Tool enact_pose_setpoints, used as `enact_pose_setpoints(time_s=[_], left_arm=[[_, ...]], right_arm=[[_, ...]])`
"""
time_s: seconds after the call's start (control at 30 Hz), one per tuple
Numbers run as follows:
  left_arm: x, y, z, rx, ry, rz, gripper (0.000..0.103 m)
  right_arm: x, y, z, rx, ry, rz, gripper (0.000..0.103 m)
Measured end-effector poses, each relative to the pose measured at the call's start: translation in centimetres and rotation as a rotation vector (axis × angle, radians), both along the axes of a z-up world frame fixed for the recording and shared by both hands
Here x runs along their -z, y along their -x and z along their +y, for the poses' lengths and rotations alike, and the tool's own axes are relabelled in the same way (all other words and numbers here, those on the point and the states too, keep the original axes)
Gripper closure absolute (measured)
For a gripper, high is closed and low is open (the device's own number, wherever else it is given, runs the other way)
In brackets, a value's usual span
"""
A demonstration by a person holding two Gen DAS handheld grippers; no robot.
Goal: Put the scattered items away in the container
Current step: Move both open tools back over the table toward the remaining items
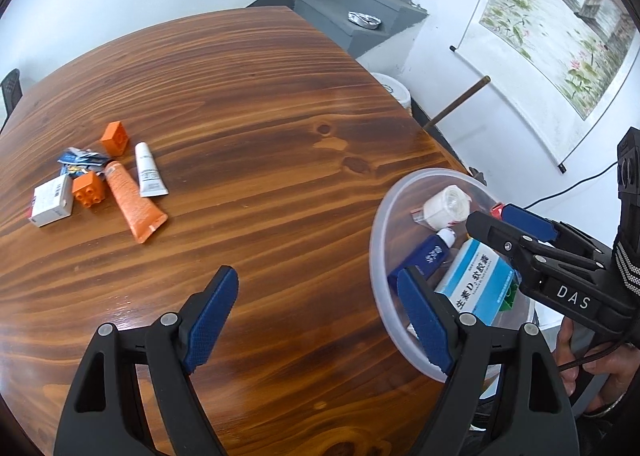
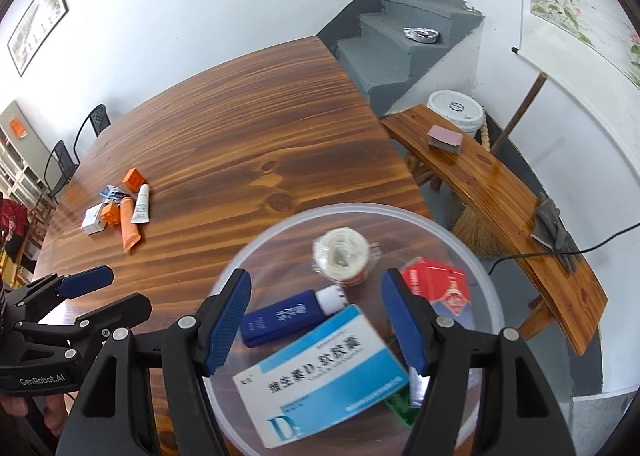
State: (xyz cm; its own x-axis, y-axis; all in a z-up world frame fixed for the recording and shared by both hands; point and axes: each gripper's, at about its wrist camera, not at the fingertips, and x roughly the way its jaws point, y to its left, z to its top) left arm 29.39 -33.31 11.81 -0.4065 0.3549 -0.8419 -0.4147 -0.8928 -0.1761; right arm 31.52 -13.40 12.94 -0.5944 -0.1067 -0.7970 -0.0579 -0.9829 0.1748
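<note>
Scattered at the table's left are an orange tube (image 1: 134,204), a white tube (image 1: 149,172), two orange bricks (image 1: 116,138) (image 1: 89,189), a small white box (image 1: 52,200) and a foil sachet (image 1: 82,158). The clear round container (image 1: 376,240) (image 2: 280,222) stands at the right edge. It holds a bandage roll (image 2: 340,254), a dark blue tube (image 2: 280,316), a blue-and-white box (image 2: 320,376), a red box (image 2: 438,284) and a green brick (image 2: 400,406). My left gripper (image 1: 316,276) is open over bare wood beside the container. My right gripper (image 2: 316,278) hangs open above the container, gripping nothing.
A wooden bench (image 2: 500,184) with a small pink pad runs along the right of the table, with a white bucket (image 2: 454,108) and a broom behind it. Grey stairs rise at the back. Black chairs (image 2: 60,164) stand at the far left.
</note>
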Motion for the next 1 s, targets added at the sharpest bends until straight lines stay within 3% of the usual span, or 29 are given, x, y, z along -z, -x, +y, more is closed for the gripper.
enact_pose_setpoints(time_s=[1.0], left_arm=[[0.6,2.5,-13.7,-0.200,-0.037,-0.041,0.018]], right_arm=[[1.3,4.1,-13.5,-0.164,-0.010,-0.078,0.031]])
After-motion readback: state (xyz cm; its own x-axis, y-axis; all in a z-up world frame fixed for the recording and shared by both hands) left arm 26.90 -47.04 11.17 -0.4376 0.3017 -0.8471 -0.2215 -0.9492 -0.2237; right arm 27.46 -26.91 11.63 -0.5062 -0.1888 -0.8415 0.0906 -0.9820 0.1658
